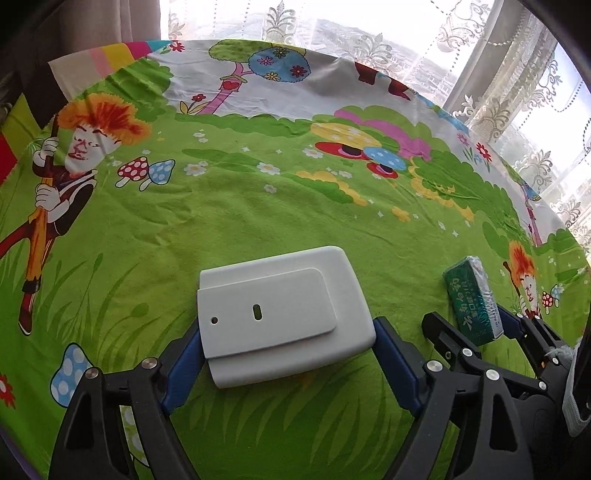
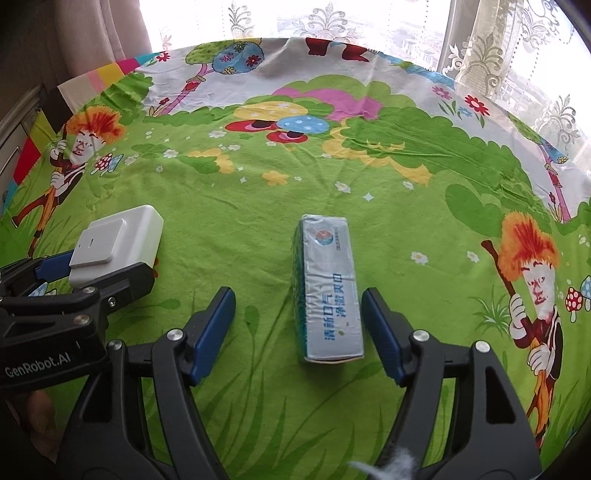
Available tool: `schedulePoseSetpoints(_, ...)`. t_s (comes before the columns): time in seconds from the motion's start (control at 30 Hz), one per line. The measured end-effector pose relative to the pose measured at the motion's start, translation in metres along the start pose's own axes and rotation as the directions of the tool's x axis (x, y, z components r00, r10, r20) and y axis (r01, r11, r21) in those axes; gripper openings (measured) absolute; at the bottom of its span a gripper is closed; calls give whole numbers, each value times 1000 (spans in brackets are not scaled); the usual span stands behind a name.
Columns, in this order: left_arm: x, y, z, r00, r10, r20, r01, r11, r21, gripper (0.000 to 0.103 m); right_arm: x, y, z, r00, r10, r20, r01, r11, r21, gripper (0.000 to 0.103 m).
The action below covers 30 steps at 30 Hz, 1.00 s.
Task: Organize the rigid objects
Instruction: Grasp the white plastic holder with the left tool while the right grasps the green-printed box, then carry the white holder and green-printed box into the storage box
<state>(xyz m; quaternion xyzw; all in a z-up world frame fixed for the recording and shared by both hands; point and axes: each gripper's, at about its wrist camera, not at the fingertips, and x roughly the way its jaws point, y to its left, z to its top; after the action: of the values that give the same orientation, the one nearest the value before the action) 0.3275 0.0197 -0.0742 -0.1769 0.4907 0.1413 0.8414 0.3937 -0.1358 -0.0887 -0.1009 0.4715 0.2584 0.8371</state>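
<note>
On the green cartoon tablecloth (image 2: pixel 258 229) two items lie side by side. The white plastic case (image 1: pixel 280 317) is bracketed by the left gripper (image 1: pixel 288 343), pads touching its sides. The toothpaste box (image 2: pixel 328 291) lies released between the right gripper's (image 2: pixel 299 332) spread jaws, long axis pointing away. Sorting seems unfinished.

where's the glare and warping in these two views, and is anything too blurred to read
Left wrist view: the window behind the lace curtain is blown out white, and the fisheye bows the tablecloth's far edge; the white plastic box is sharp. Right wrist view: same overexposed window and curved edges; the print on the toothpaste box stays legible.
</note>
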Motion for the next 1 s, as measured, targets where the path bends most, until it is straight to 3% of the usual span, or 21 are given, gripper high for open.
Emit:
schedulePoseSetpoints(0.17,-7,2,-19,999,38,22,-40,997,70,86,2,-2,2,999,-32,28,31,999,26,70)
schedulePoseSetpoints(0.3,-12,2,-30,998,47,40,-50,995,88,85,0,-8,3,998,-43,36,40,997,67,40)
schedulePoseSetpoints(0.37,-13,0,-33,997,59,43,-63,993,104,84,-1,-12,3,999,-41,35,38,996,84,33)
schedulePoseSetpoints(0.7,-25,5,-51,998,63,28,-65,993,102,83,-20,0,-1,999,-18,43,14,997,80,33)
schedulePoseSetpoints(1.0,-60,30,-76,997,65,44,-68,995,70,82,-48,32,-15,999,-6,32,5,999,52,33)
